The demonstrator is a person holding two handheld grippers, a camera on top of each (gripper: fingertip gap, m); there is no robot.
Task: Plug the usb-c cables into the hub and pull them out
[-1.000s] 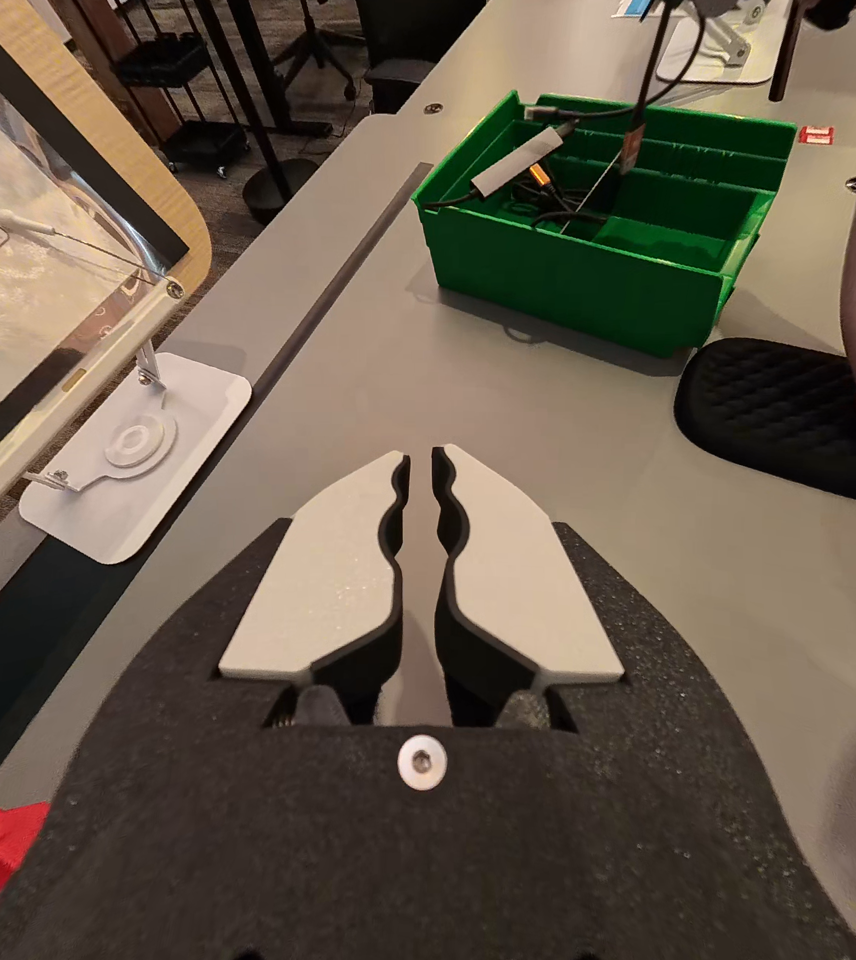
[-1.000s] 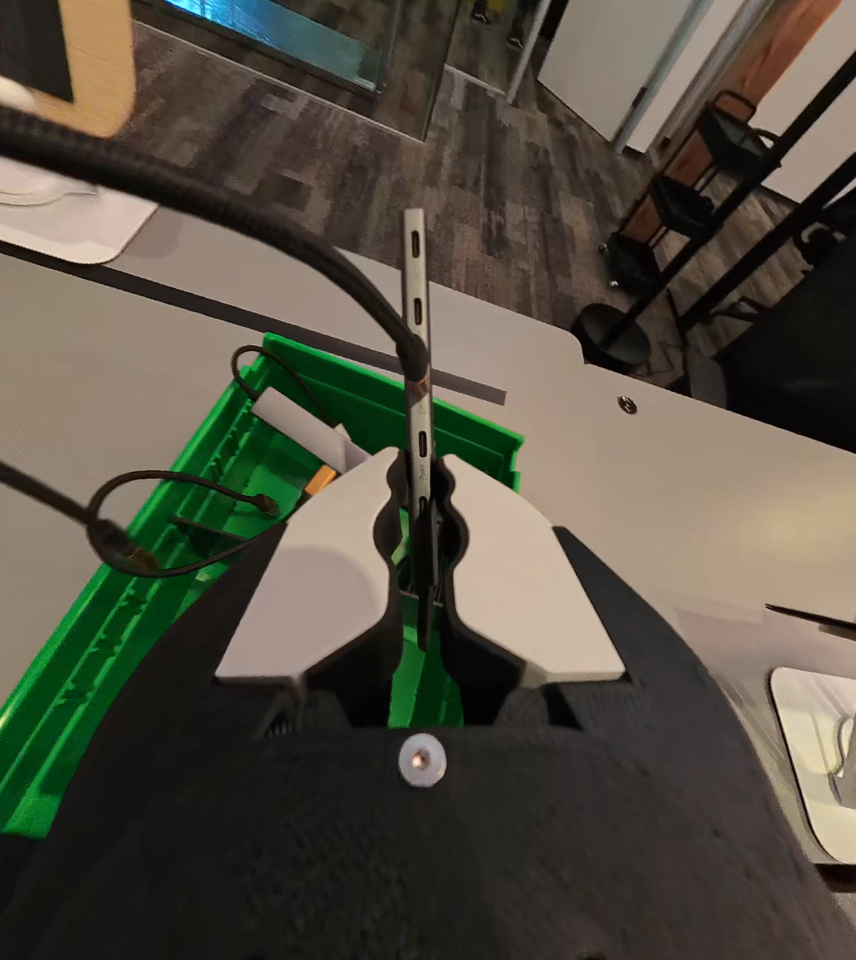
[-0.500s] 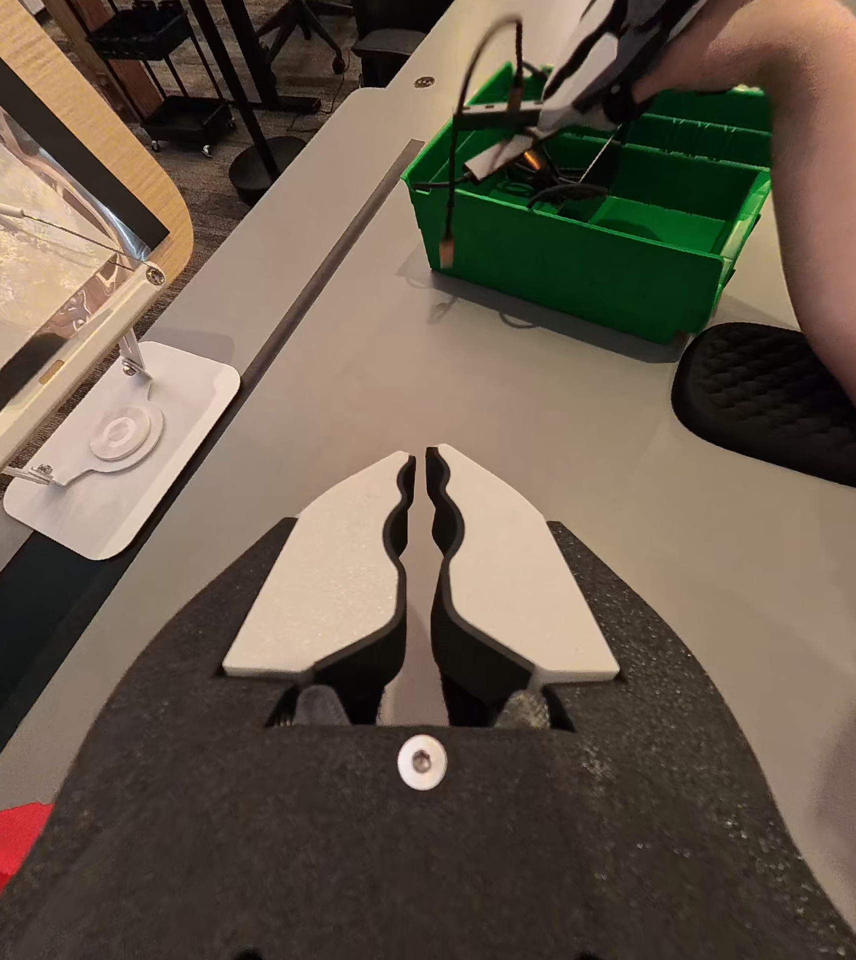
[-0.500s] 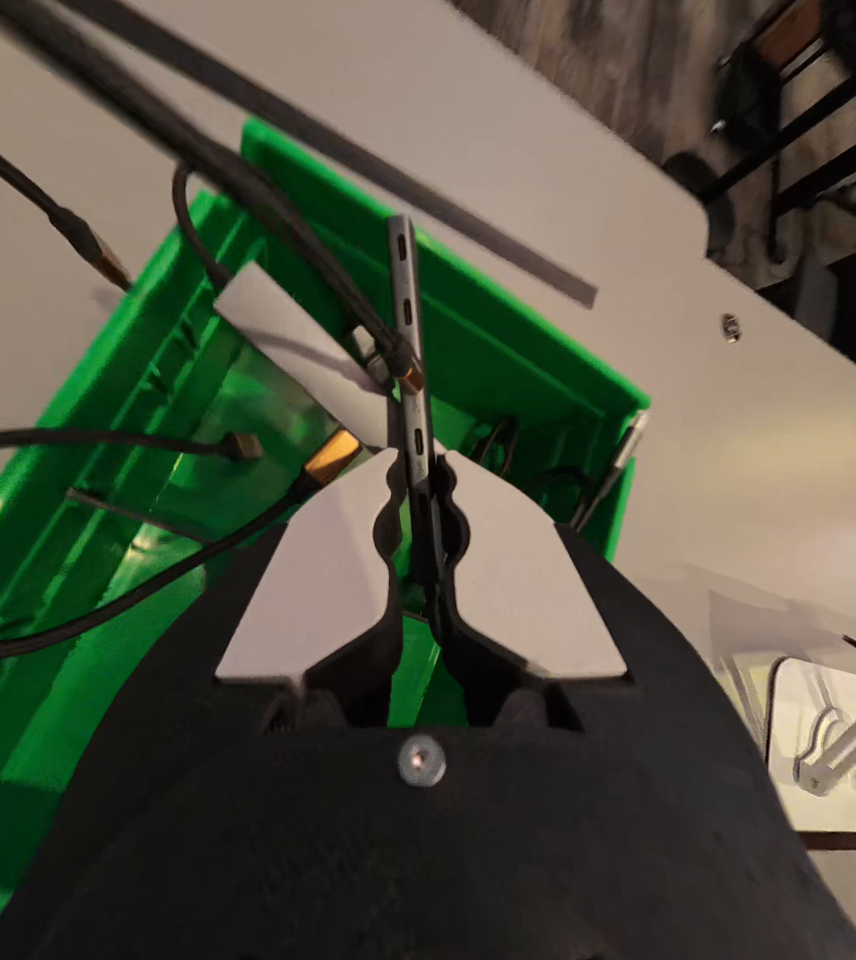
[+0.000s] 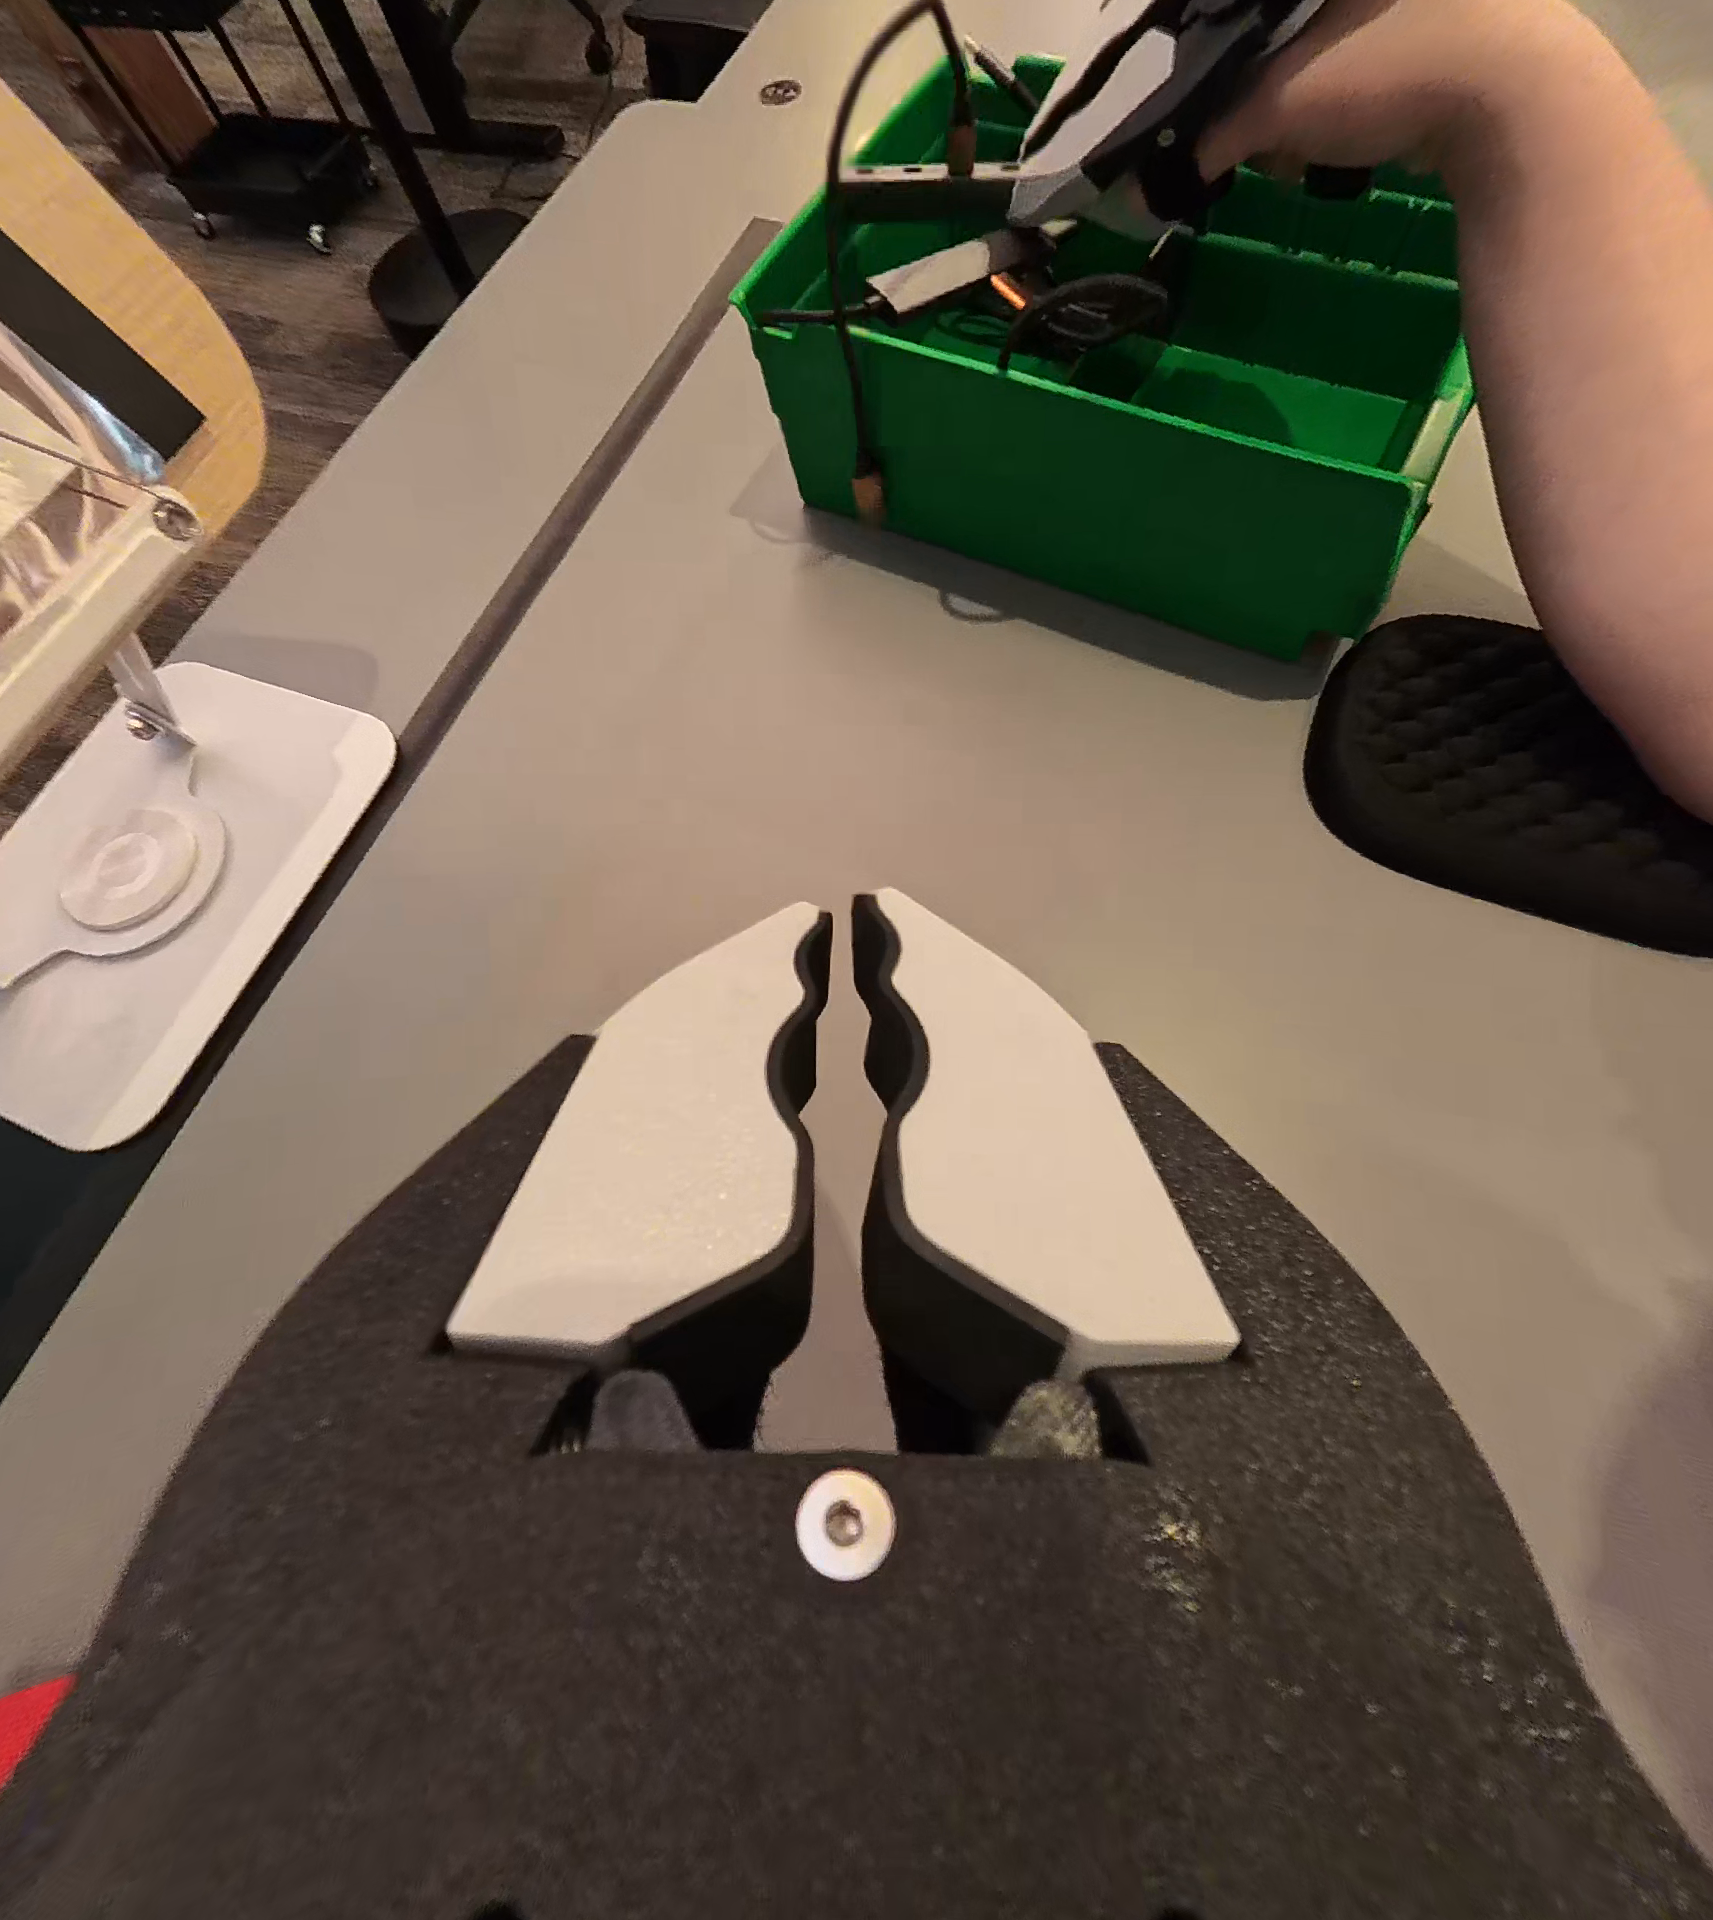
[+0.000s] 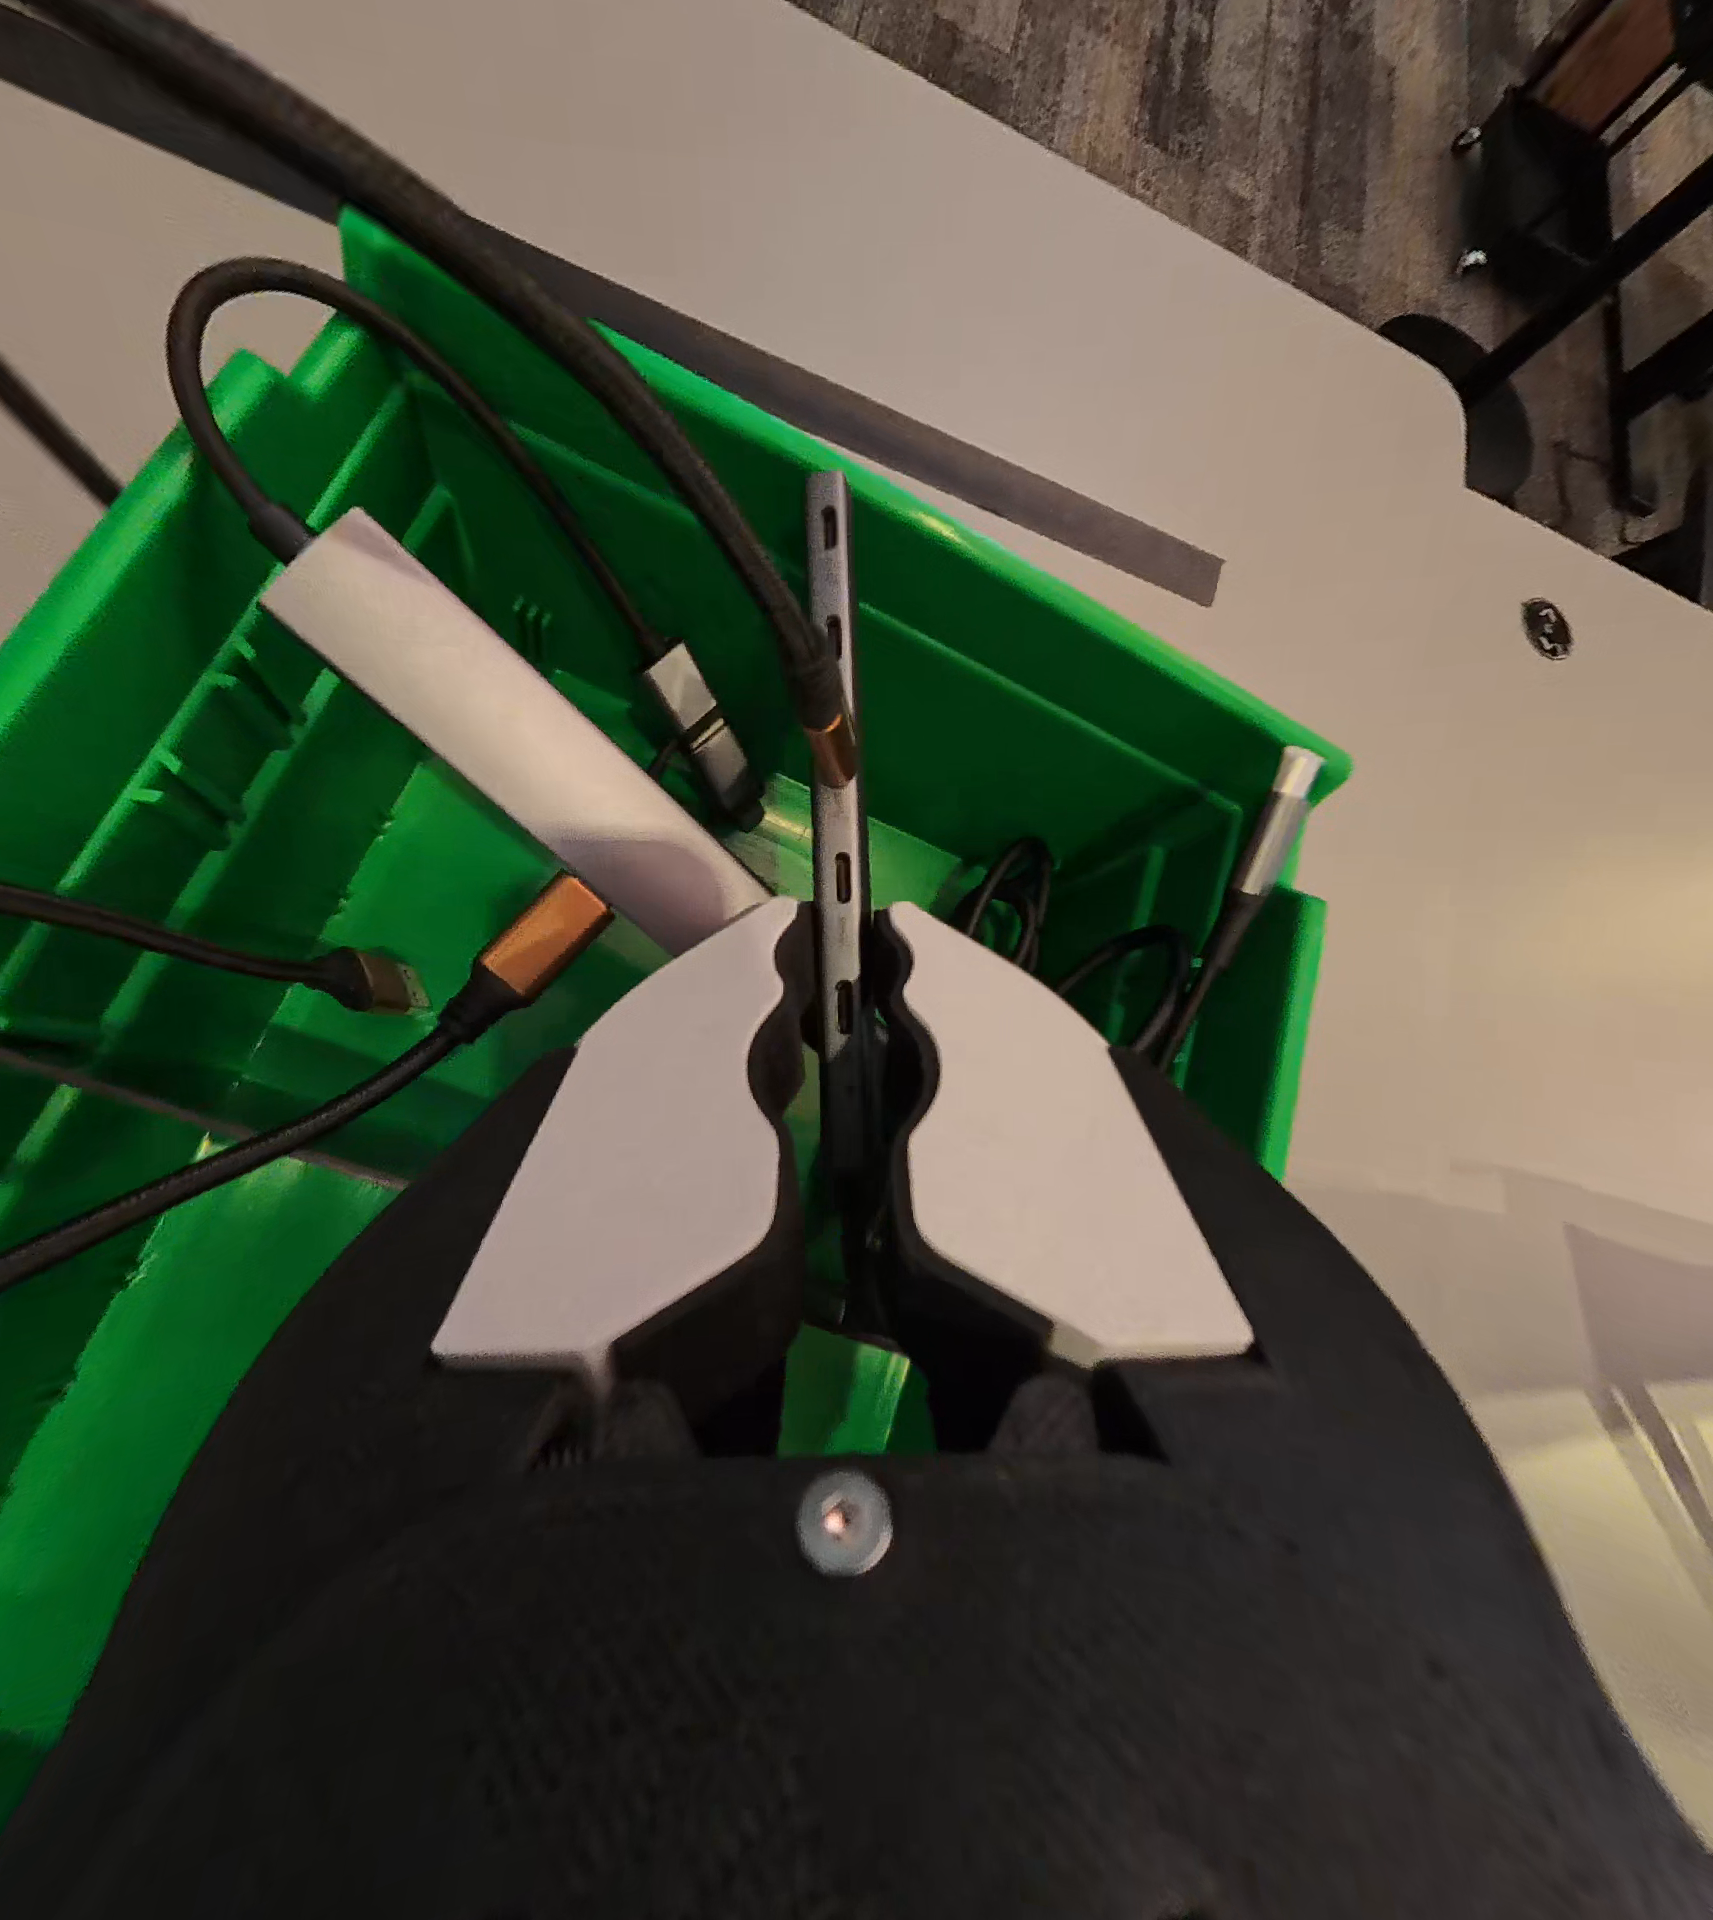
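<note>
My right gripper (image 6: 841, 914) is shut on a thin grey hub (image 6: 836, 831), held edge-on above the green bin (image 6: 104, 727). A black braided cable with a copper plug (image 6: 828, 748) sits in one of the hub's ports. In the left wrist view this gripper (image 5: 1091, 177) holds the hub (image 5: 909, 187) over the bin's far left corner, and the cable (image 5: 847, 312) hangs down outside the bin wall. My left gripper (image 5: 841, 904) is shut and empty, low over the grey table (image 5: 727, 727).
The bin holds a second silver hub (image 6: 509, 727) and loose cables with copper (image 6: 545, 935) and silver (image 6: 1278, 821) plugs. A black wrist pad (image 5: 1558, 779) lies to the right under a person's arm (image 5: 1610, 416). A white stand base (image 5: 135, 894) is at the left. Left tips to right tips: about 40 cm. The right gripper is farther from the white stand base (image 5: 135, 894), some 50 cm, than the left, some 40 cm.
My right gripper has come down over the bin with the hub still in its grasp and the cable still plugged in. My left gripper's fingers have closed a little; it has barely moved.
</note>
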